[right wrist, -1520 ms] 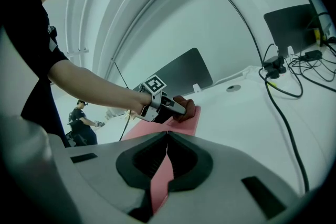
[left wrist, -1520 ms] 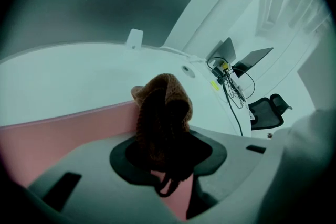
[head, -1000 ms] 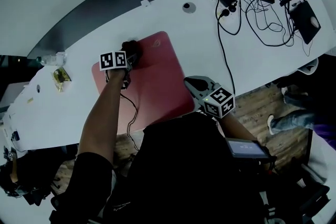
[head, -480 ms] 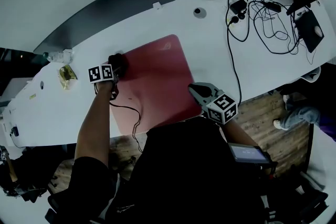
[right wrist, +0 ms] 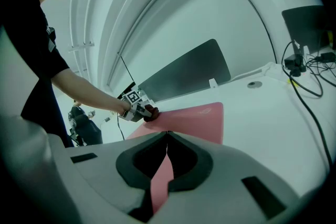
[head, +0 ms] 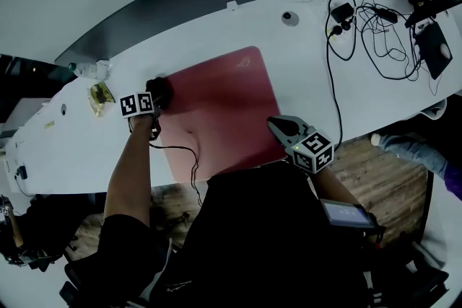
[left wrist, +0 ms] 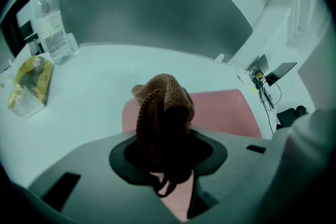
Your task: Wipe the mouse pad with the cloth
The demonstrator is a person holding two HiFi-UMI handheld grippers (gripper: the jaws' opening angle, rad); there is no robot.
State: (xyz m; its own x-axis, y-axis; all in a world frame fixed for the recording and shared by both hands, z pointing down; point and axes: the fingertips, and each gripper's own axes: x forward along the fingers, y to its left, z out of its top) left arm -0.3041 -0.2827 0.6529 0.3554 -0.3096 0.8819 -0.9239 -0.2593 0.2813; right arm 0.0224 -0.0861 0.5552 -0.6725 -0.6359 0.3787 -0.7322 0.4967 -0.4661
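Observation:
The red mouse pad (head: 216,112) lies flat on the white table (head: 303,76). A bunched brown knit cloth (left wrist: 163,105) is clamped in my left gripper (left wrist: 164,134), which is shut on it. In the head view that left gripper (head: 162,91) presses the cloth (head: 160,88) down at the pad's far left corner. My right gripper (head: 279,125) is shut, and its tips rest at the pad's right edge. The right gripper view has its closed jaws (right wrist: 167,136) low over the pad (right wrist: 197,115), looking across at the left gripper (right wrist: 140,112).
A water bottle (left wrist: 51,21) and a yellow snack bag (left wrist: 30,84) stand left of the pad. A grey divider panel (head: 166,3) runs along the table's far edge. Tangled black cables (head: 361,22) and a dark device (head: 437,47) fill the right end. A thin cable (head: 189,155) crosses the pad's near side.
My left gripper has slid the cloth leftward across the pad, from nearer its far middle to its far left corner. The right gripper has stayed at the pad's right edge.

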